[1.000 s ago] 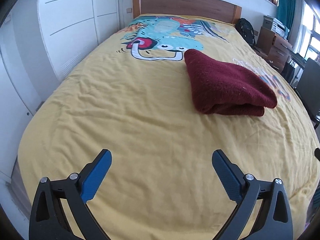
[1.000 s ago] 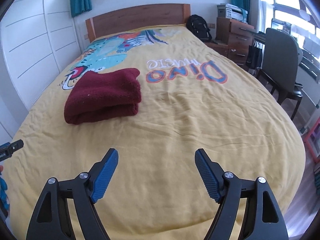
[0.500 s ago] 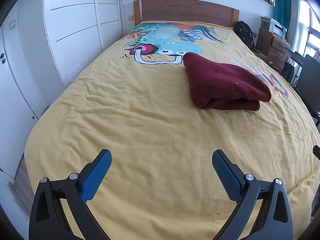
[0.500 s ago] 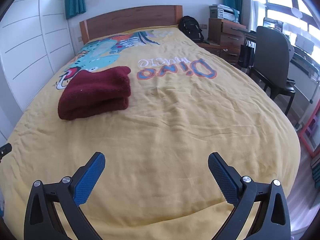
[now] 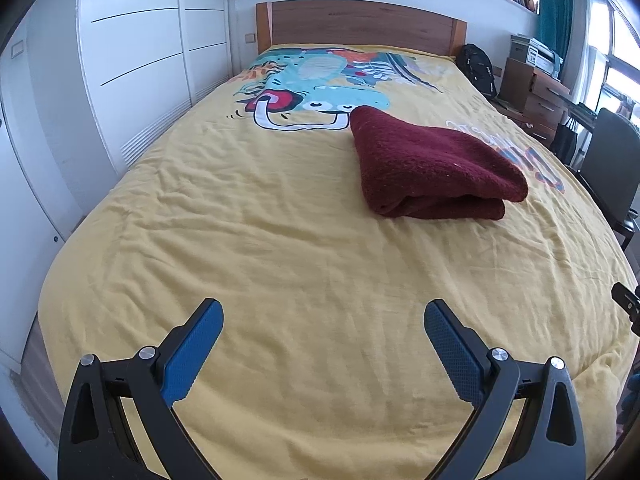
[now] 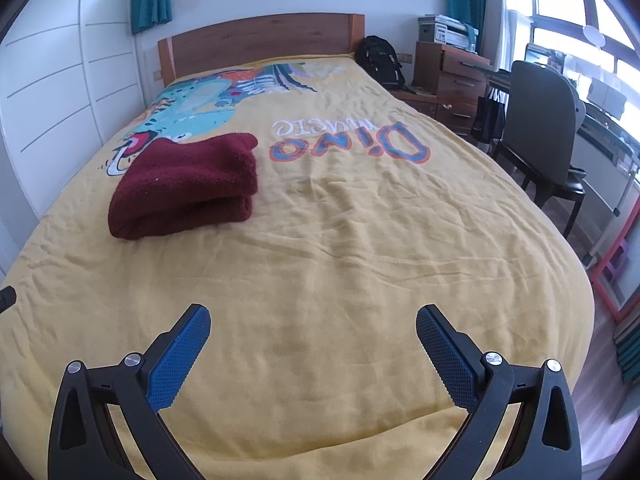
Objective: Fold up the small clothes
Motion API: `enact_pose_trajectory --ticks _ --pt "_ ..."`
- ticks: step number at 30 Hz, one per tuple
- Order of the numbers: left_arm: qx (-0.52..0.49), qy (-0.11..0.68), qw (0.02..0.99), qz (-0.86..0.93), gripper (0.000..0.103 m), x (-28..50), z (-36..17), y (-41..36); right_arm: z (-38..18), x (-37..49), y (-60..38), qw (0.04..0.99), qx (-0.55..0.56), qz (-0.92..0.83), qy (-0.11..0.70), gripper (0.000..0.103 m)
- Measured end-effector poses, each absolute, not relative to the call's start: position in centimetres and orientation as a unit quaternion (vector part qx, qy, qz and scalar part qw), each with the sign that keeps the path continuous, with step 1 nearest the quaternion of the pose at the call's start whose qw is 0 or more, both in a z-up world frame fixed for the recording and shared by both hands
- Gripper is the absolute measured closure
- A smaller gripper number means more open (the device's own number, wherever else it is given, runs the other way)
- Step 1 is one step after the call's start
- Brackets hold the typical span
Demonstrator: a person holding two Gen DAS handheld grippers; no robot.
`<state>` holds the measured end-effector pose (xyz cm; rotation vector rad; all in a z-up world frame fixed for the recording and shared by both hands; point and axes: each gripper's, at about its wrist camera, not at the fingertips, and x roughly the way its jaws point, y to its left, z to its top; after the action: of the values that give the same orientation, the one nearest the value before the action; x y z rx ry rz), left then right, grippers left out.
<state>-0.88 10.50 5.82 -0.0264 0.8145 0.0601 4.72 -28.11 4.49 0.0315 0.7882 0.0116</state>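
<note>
on the left a white wardrobe [image 5: 132, 80] is seen, and beside it the bed [image 5: 280, 240] with its yellow printed cover. a dark red garment [image 5: 432, 164] is laid on the cover, toward the head of the bed and right of the middle in the left wrist view. it is folded into a thick packet with its layers stacked, so the folding of this piece is judged to be done. no other clothes are shown on the bed, so whether more is left cannot be told.

the left hand-held gripper [image 5: 322, 328] is held low above the foot of the bed, well apart from the garment, its jaws spread wide and nothing between them. the right hand-held gripper [image 6: 312, 332] is held in the same way, jaws wide and empty, pointed toward the headboard. at the far right a chair [image 6: 548, 136] is seen.
</note>
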Motion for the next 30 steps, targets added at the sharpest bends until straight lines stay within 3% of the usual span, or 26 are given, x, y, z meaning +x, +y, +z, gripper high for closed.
enact_pose_trajectory --ticks 30 --pt "-0.011 0.399 0.917 0.027 0.004 0.3 4.0 10.2 1.9 5.4 -29.1 0.910 0.010 -0.024 0.414 0.000"
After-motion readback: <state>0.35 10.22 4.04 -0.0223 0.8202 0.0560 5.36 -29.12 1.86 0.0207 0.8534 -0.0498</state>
